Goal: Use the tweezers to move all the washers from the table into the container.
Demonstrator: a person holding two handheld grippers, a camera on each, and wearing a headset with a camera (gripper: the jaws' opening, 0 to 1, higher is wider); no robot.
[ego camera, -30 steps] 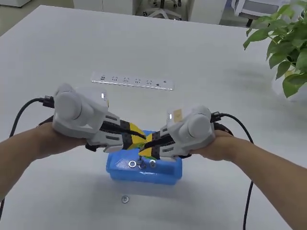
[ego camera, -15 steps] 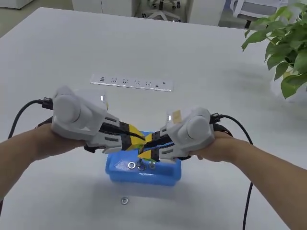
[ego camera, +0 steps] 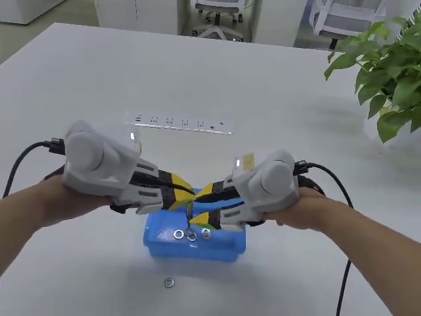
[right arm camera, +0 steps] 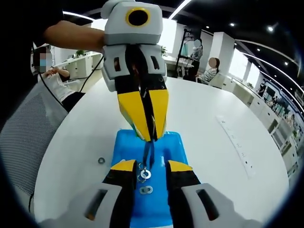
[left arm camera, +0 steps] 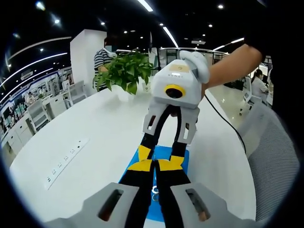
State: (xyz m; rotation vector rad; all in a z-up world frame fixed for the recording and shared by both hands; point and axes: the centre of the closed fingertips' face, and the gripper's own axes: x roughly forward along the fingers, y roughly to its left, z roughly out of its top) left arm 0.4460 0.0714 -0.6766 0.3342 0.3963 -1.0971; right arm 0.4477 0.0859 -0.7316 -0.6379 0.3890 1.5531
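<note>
Both grippers meet nose to nose above the blue container (ego camera: 164,245). My left gripper (ego camera: 186,195) is shut on the thin tweezers (ego camera: 189,220), which hang down into the container. In the right gripper view the tweezers (right arm camera: 148,152) point at a washer (right arm camera: 146,174) in the container (right arm camera: 168,142), with another washer (right arm camera: 146,190) close by. My right gripper (right arm camera: 152,167) is open, one jaw on either side of the tweezers. Three washers (ego camera: 191,236) lie together inside the container. One washer (ego camera: 169,283) lies on the white table in front of it, also seen as a washer (right arm camera: 101,160) left of the container.
A white power strip (ego camera: 179,123) lies on the table beyond the grippers. A green potted plant (ego camera: 388,72) stands at the far right. Cables trail from both grippers. Office chairs stand past the table's far edge.
The head camera has tilted, so the whole scene sits a little differently. Both grippers stay together over the container and have risen slightly.
</note>
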